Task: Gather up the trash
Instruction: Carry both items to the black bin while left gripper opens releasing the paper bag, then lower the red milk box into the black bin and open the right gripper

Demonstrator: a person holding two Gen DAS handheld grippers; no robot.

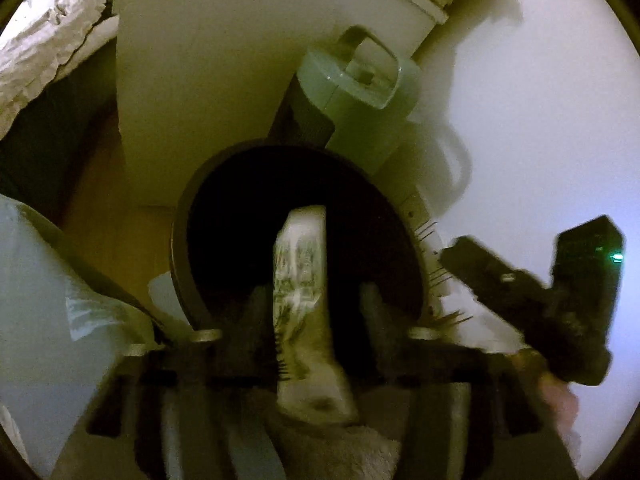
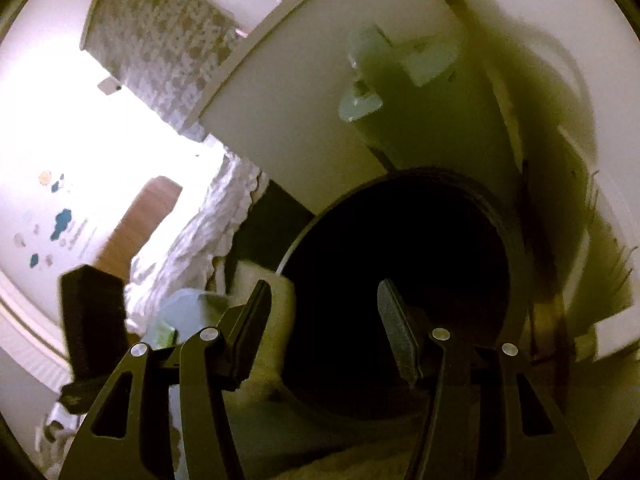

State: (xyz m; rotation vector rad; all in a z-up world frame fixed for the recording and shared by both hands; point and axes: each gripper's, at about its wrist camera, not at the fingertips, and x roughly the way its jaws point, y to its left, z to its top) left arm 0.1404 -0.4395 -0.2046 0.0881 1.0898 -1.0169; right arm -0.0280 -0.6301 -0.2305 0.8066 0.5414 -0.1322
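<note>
A dark round trash bin [image 1: 188, 216] stands on the floor, its black mouth facing me. A crumpled printed wrapper [image 1: 300, 280] hangs between the blurred fingers of my left gripper [image 1: 316, 300], over the bin's mouth; the jaws stand apart with the wrapper not clearly pinched. My right gripper [image 2: 324, 292] is open and empty, its jaws wide over the same bin [image 2: 508, 248]. The right gripper also shows in the left wrist view [image 1: 532, 288] at the right of the bin.
A pale green appliance with a handle [image 1: 360, 92] stands behind the bin beside a white furniture panel [image 1: 200, 80]. A white wall [image 1: 540, 100] is at right. White bedding [image 2: 192, 240] lies left of the bin. The left gripper's body [image 2: 92, 320] shows at left.
</note>
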